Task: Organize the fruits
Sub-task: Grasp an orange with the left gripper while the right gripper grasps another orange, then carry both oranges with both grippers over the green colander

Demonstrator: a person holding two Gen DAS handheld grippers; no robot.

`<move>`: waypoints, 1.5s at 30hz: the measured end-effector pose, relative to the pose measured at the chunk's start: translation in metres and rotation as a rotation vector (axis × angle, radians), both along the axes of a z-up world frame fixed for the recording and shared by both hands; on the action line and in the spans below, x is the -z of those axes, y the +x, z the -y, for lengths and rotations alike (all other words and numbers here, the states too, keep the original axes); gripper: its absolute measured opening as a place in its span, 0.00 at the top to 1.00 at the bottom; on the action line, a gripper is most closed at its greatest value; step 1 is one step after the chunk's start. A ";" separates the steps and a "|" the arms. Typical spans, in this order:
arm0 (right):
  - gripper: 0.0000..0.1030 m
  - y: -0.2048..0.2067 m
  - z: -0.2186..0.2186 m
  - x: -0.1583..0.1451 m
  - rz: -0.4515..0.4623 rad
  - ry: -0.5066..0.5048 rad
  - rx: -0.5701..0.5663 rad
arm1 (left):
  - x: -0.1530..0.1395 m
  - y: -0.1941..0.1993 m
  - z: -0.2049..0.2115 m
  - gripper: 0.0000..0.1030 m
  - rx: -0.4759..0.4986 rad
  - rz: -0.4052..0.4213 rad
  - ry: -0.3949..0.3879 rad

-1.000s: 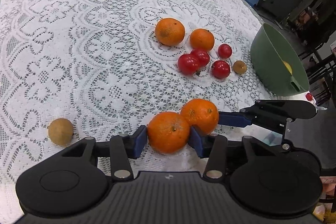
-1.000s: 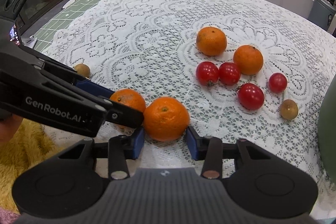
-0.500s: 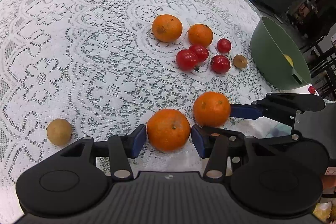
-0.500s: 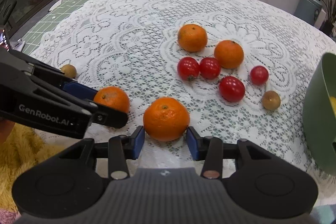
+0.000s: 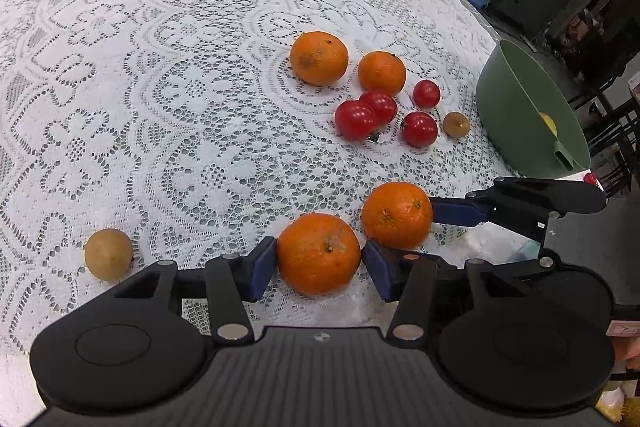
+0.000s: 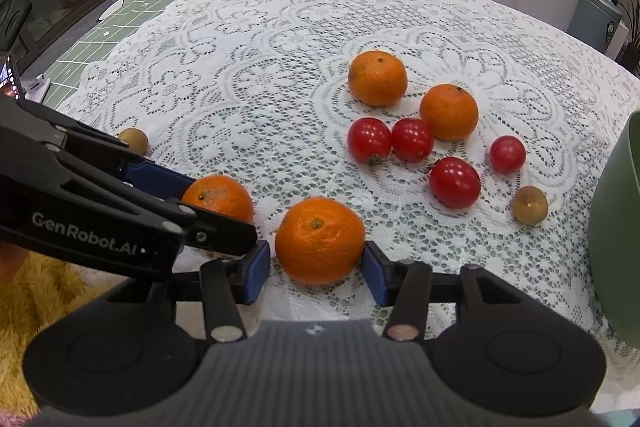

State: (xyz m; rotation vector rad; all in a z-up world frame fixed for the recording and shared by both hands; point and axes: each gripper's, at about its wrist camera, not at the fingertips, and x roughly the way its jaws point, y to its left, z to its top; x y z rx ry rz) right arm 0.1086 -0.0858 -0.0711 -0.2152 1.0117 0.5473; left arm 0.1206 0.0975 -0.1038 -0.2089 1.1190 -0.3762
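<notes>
My left gripper is shut on an orange near the table's front edge; it also shows in the right wrist view. My right gripper holds a second orange between its pads, seen from the left as the orange just right of mine. Two more oranges lie farther out, with several red tomatoes beside them. A green bowl stands at the right with something yellow inside.
A small brown fruit lies at the left near the front edge, another beside the bowl. The white lace tablecloth covers a round table. A green mat lies at the far left.
The two held oranges have moved apart, the right one shifting rightward. Both cameras have drawn slightly nearer the fruit cluster.
</notes>
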 end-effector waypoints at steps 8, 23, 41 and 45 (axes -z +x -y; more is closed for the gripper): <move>0.58 -0.003 0.006 -0.002 -0.002 -0.004 0.022 | -0.001 -0.001 -0.001 0.41 0.005 -0.008 -0.001; 0.56 -0.004 0.018 -0.003 -0.030 0.000 0.068 | -0.004 -0.006 0.012 0.41 0.034 0.051 0.101; 0.58 -0.004 0.016 -0.003 -0.017 -0.009 0.064 | -0.008 -0.010 0.015 0.52 0.012 0.099 0.137; 0.59 -0.006 0.019 -0.006 -0.005 0.002 0.078 | -0.013 -0.012 0.011 0.52 -0.022 0.108 0.120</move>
